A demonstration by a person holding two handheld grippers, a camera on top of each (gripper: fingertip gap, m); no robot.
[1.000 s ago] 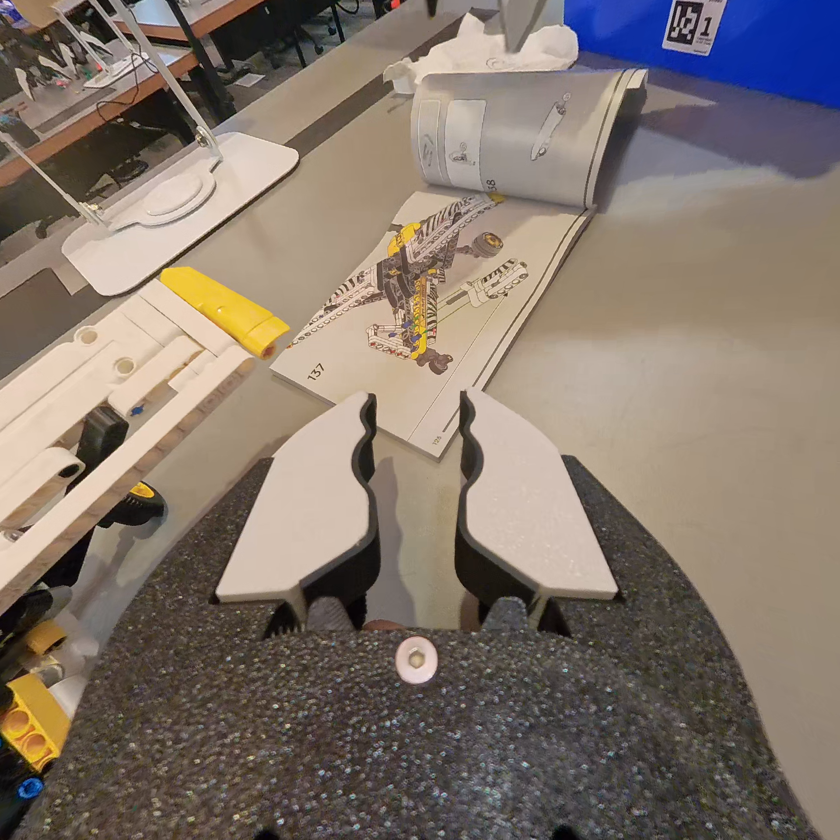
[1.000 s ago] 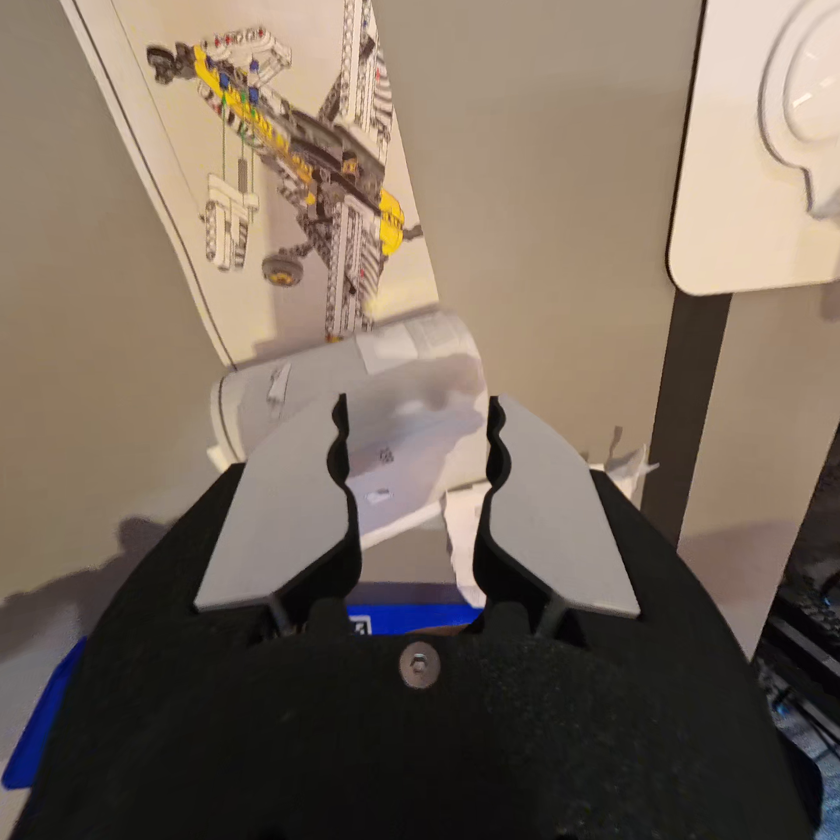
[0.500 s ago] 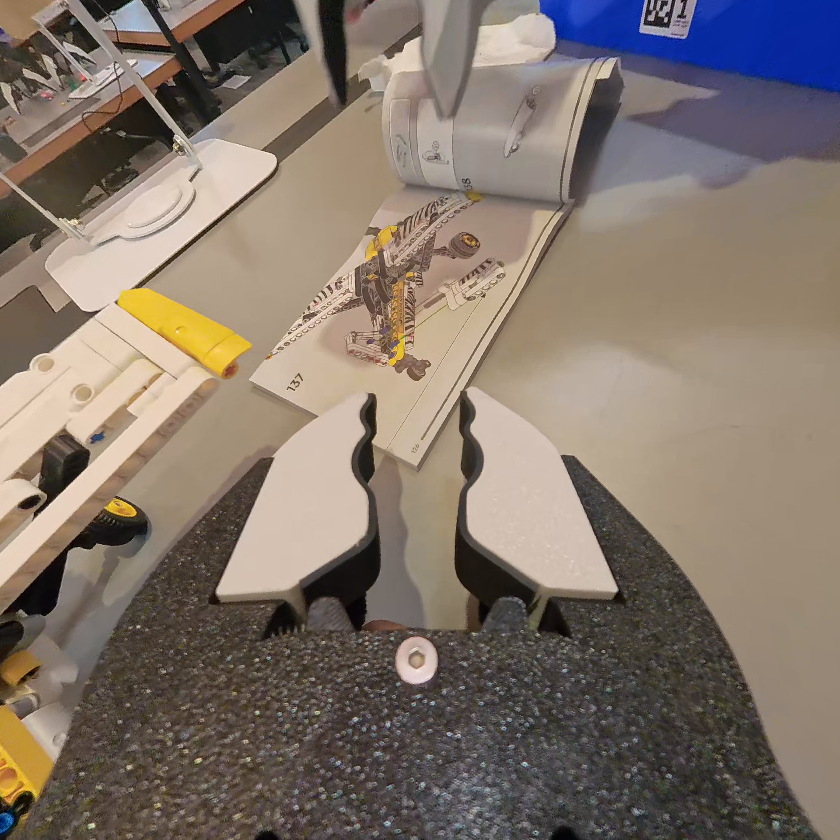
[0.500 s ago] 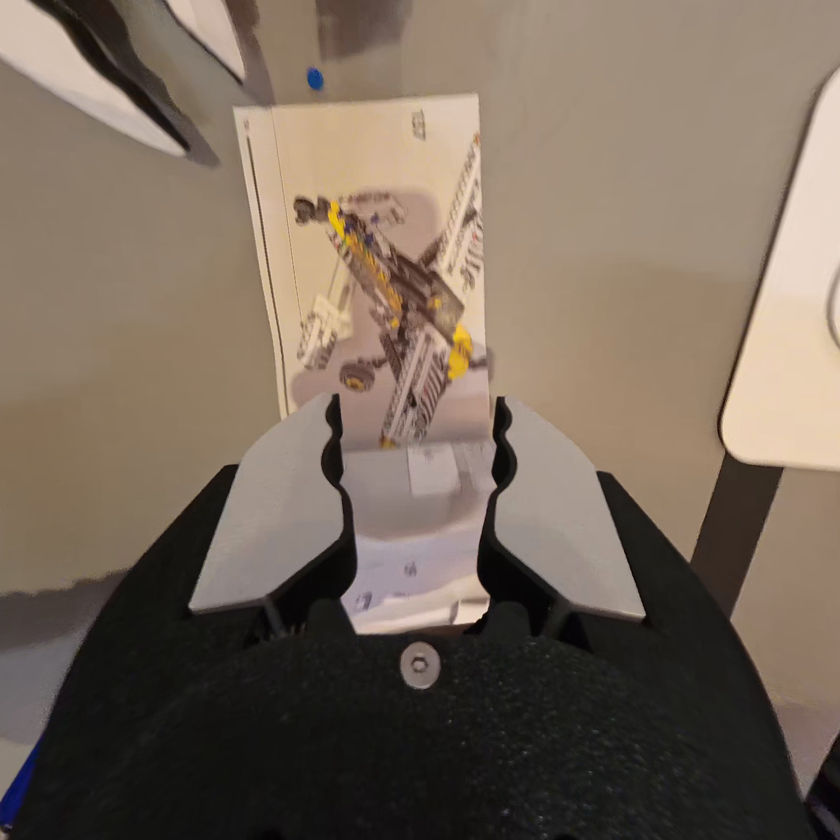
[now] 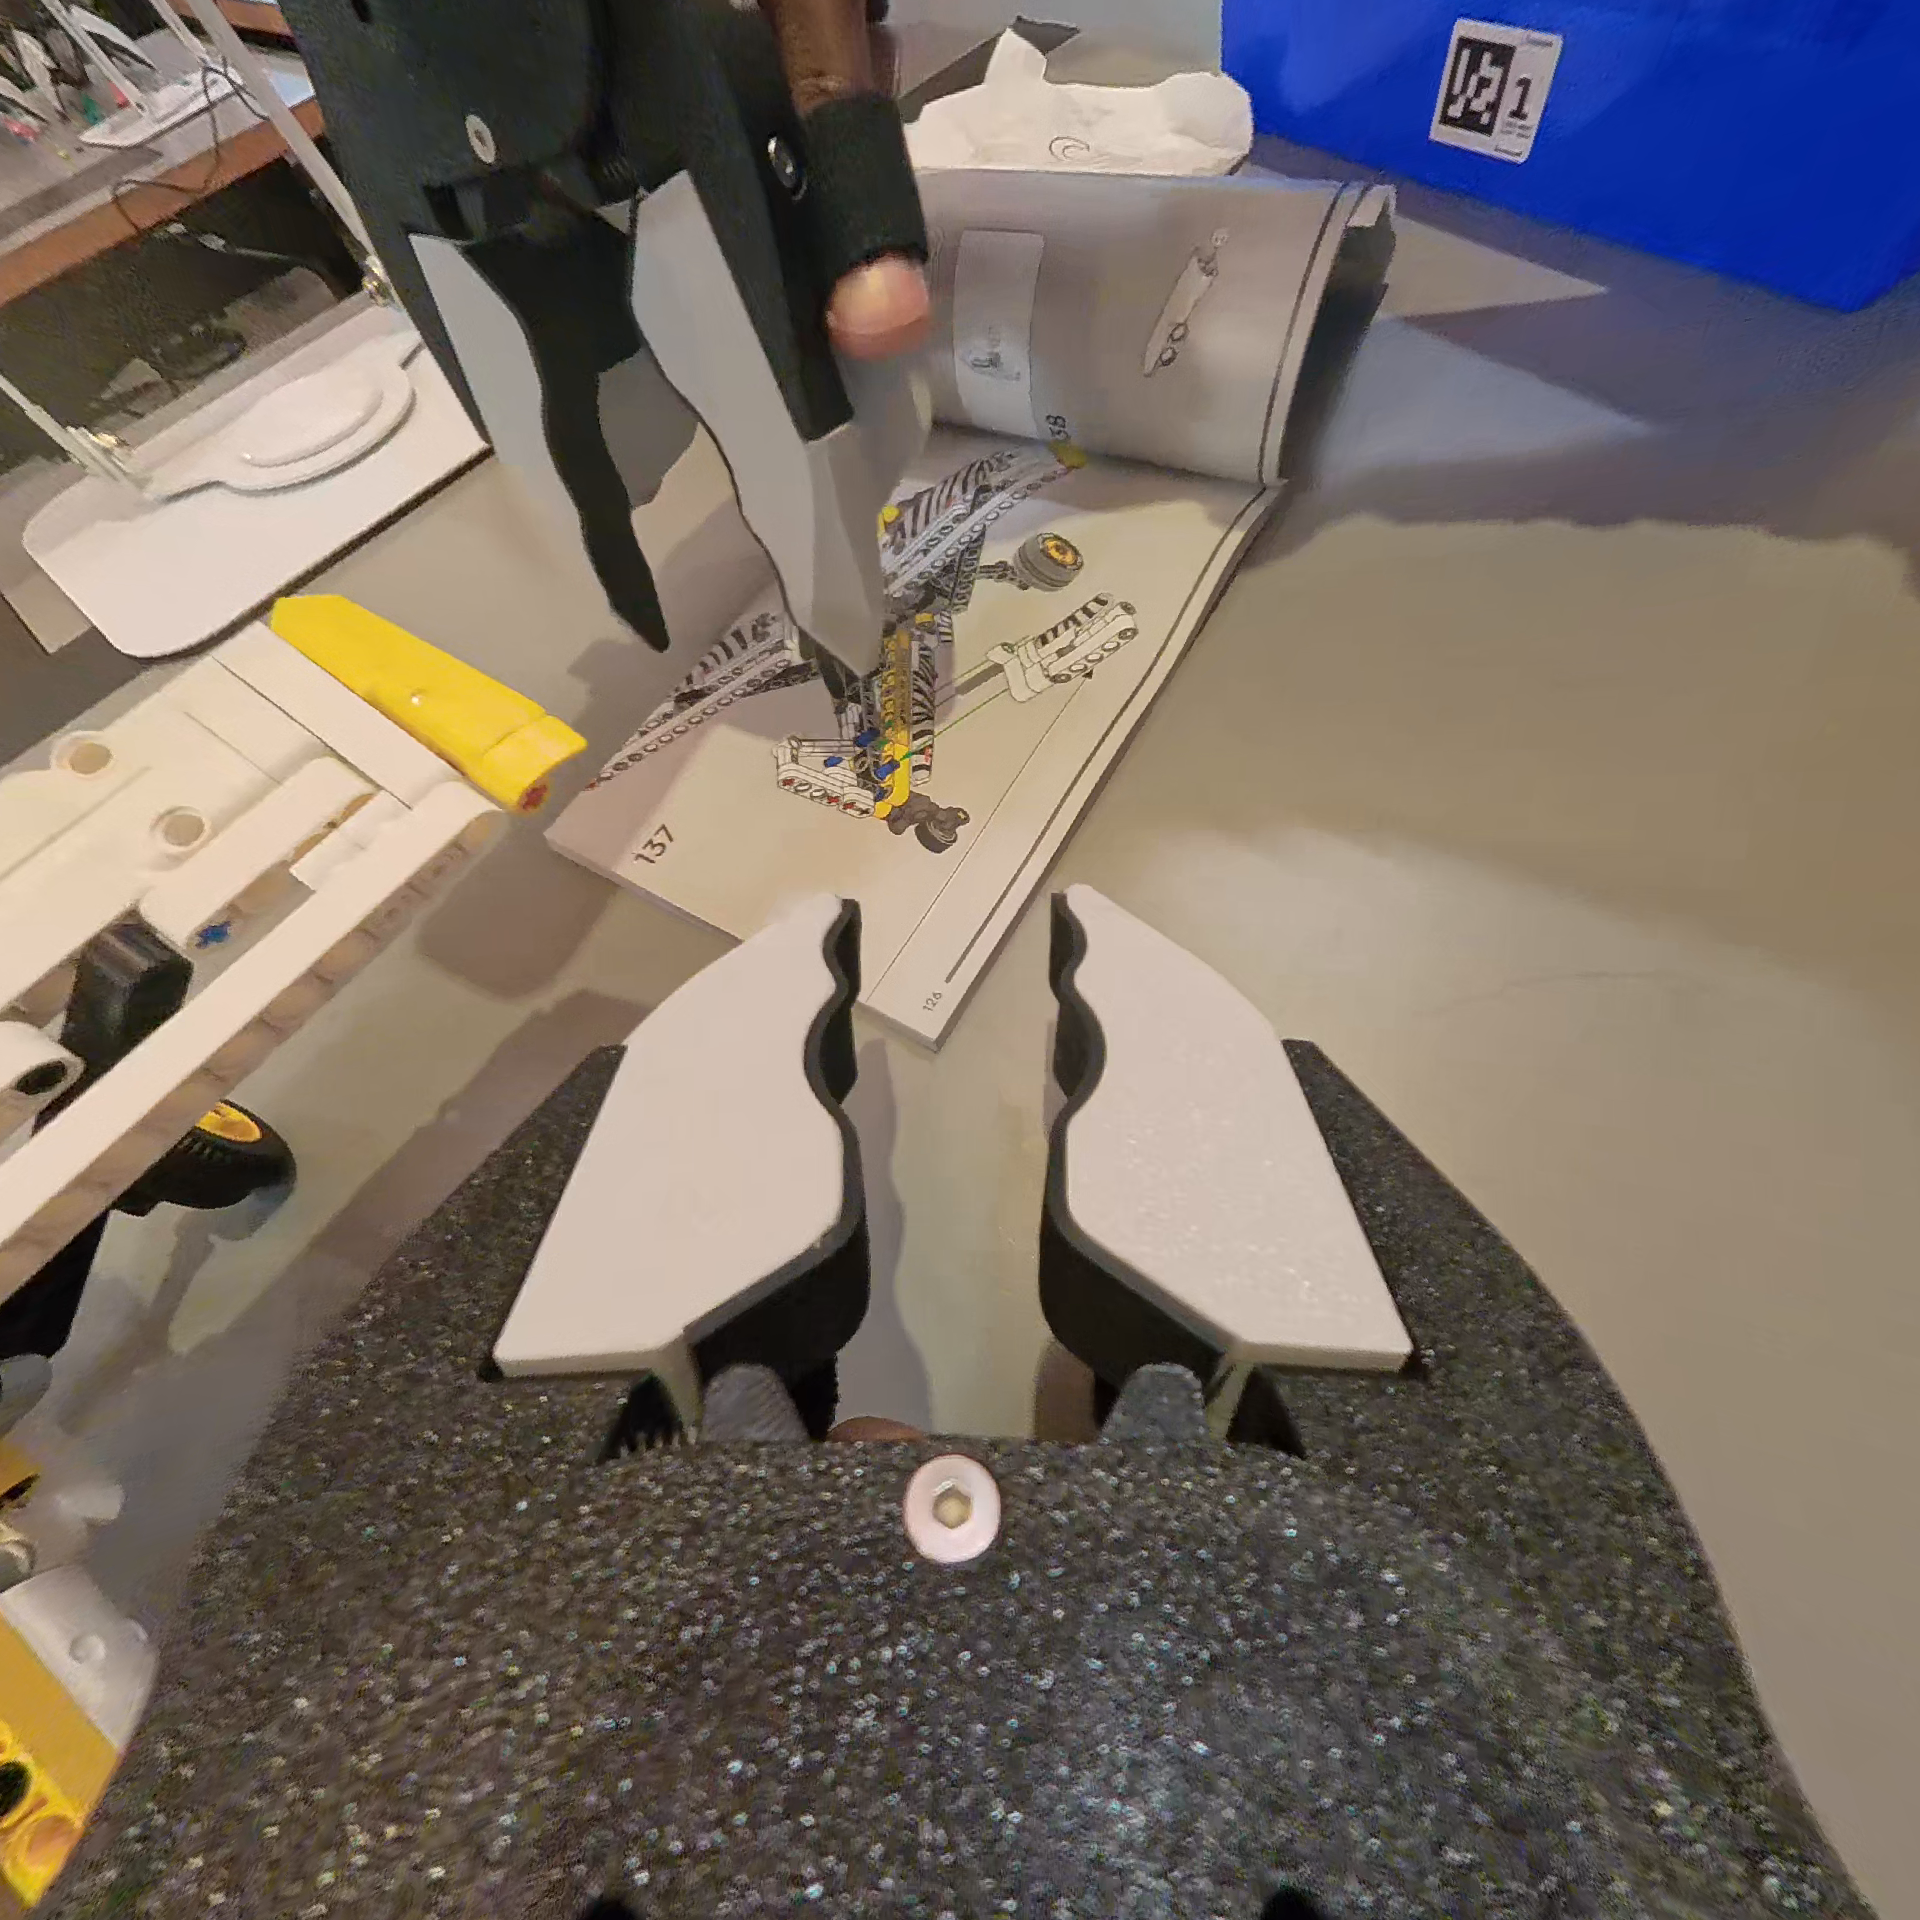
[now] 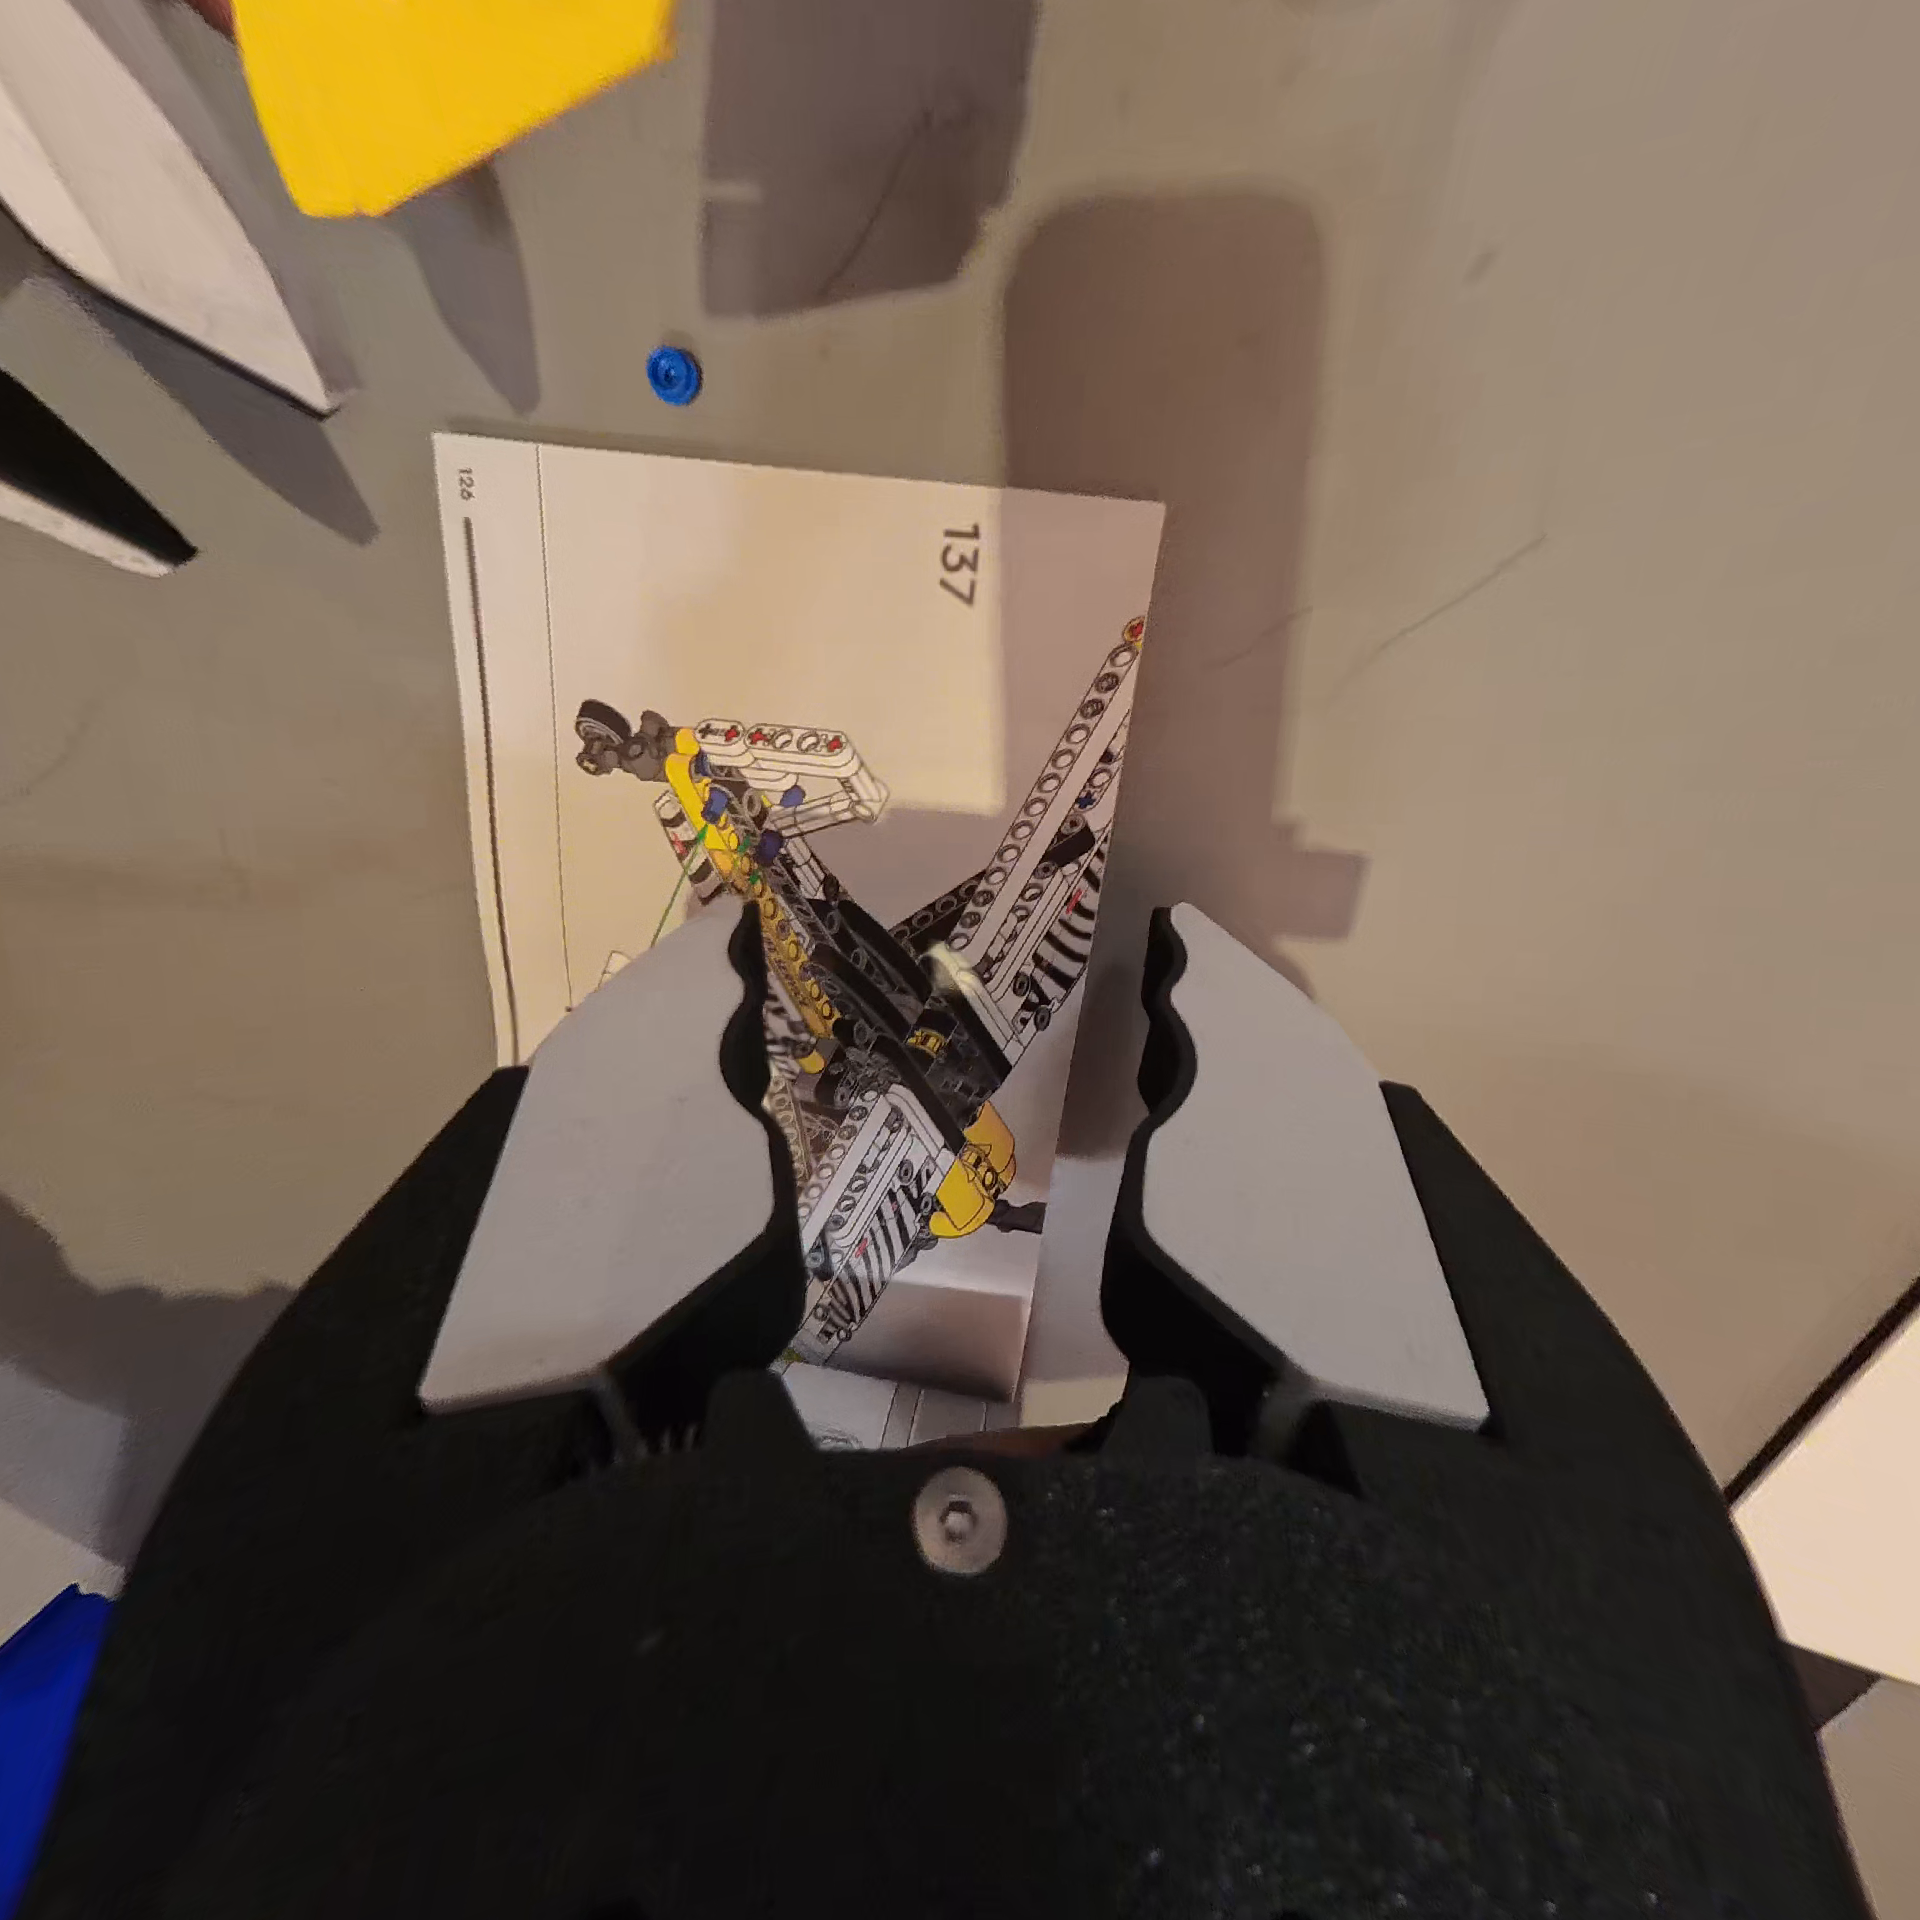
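An open instruction booklet [image 5: 1039,748] lies on the grey table [image 5: 1558,935]; its flat page shows a drawing of a yellow, white and striped model plane. Its far pages curl up in a roll [image 5: 1143,332]. My left gripper [image 5: 954,925] is open and empty, low over the table just short of the booklet's near corner. My right gripper [image 5: 748,644] comes down from above over the drawn page, a person's finger [image 5: 878,301] on its body. In the right wrist view the right gripper [image 6: 954,925] is wide open and empty above the booklet [image 6: 810,623].
A white model with a yellow wing tip [image 5: 416,686] lies at the left, with loose bricks and a black wheel [image 5: 218,1153] below it. A white lamp base [image 5: 260,468], crumpled paper [image 5: 1091,114] and a blue bin [image 5: 1662,156] stand behind. A small blue stud [image 6: 673,372] lies past the booklet. About 5 centimeters separates my left fingertips from the small blue stud [image 6: 673,372].
The right gripper has moved from the booklet's curled far end to above the flat page and opened wider. The left gripper has barely moved, jaws unchanged.
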